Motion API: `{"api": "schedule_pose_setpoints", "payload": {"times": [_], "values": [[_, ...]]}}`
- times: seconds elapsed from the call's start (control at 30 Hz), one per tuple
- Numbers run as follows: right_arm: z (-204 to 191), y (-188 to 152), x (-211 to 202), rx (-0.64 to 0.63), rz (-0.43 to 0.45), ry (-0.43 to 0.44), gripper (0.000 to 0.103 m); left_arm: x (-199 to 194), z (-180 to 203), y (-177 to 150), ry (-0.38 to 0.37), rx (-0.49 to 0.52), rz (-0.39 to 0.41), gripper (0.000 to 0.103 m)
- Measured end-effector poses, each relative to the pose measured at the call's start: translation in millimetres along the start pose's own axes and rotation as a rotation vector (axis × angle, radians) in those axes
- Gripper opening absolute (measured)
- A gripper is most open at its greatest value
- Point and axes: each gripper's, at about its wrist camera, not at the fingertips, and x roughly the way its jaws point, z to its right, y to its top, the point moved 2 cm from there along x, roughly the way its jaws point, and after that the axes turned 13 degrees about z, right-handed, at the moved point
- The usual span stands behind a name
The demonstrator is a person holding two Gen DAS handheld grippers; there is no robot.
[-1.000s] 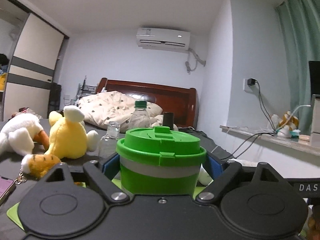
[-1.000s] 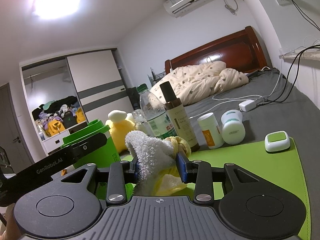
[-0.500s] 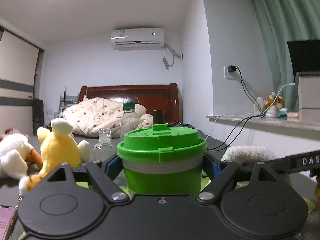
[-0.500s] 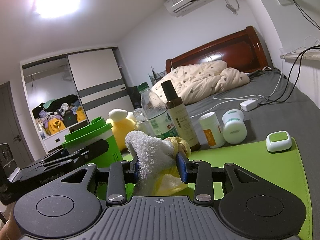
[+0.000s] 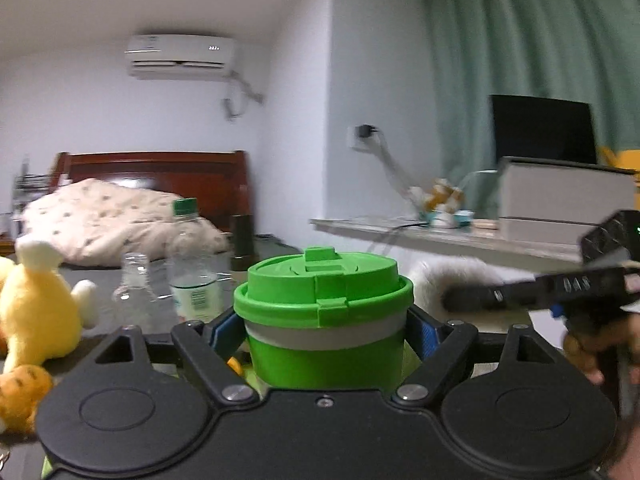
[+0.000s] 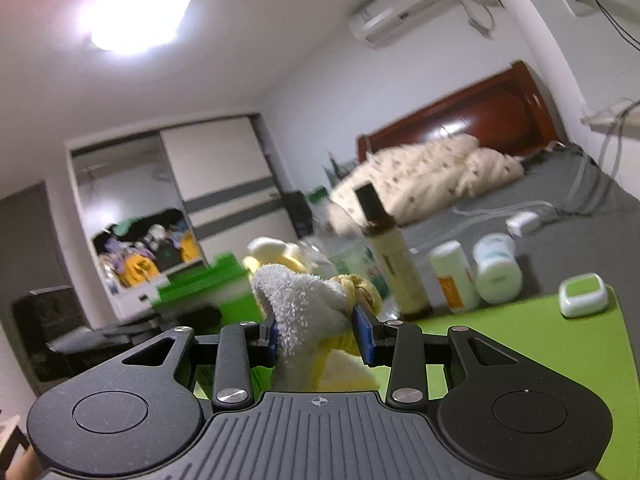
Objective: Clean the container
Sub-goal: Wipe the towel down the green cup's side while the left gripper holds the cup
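A green container (image 5: 323, 316) with a green lid and a grey band stands upright between the blue pads of my left gripper (image 5: 323, 330), which is shut on it. In the right wrist view the same container (image 6: 202, 288) shows blurred at the left. My right gripper (image 6: 318, 332) is shut on a white and yellow cloth (image 6: 308, 316). In the left wrist view the cloth (image 5: 448, 280) and the right gripper (image 5: 464, 302) sit just to the right of the container, close to its lid.
On the grey surface stand a water bottle (image 5: 188, 264), a small clear bottle (image 5: 134, 284), a dark-capped bottle (image 6: 390, 256), white jars (image 6: 498, 270) and a yellow plush toy (image 5: 38, 312). A green mat (image 6: 540, 344) lies below. A hand (image 5: 600, 344) holds the right gripper.
The left gripper has swung to the right with the container. The right gripper with the cloth has moved left, closer to the container's right side.
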Motion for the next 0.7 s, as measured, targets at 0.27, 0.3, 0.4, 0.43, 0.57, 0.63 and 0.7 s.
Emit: {"api": "schedule_pose_setpoints", "payload": {"times": [0.27,0.3,0.4,0.43,0.57,0.63,0.7], "values": [[-10.7,1.0,3.8,0.024,0.036,0.114,0.037,-11.1,-5.0,-5.3,-0.085,0.007,-0.012,0.081],[-11.5,-1.6,6.9,0.021,0.023,0.118,0.037,-11.8,-7.1,-6.1,-0.085,-0.005,-0.011,0.081],[-13.5,-10.2,16.7,0.012,-0.021,0.129,0.037,-14.5,-8.7,-6.1,-0.092,-0.010,-0.005,0.081],[-14.2,-13.0,20.0,0.008,-0.036,0.133,0.037,-15.5,-9.0,-5.2,-0.092,-0.009,-0.005,0.081],[-29.9,-17.6,20.6,-0.010,-0.081,0.144,0.037,-16.6,-10.6,-3.1,-0.086,-0.015,-0.004,0.081],[-29.9,-19.7,21.5,-0.018,-0.095,0.145,0.037,-16.5,-10.9,-2.8,-0.082,-0.018,-0.003,0.081],[-31.8,-25.2,22.4,-0.044,-0.124,0.142,0.037,-16.4,-10.7,-2.3,-0.079,-0.016,-0.003,0.081]]}}
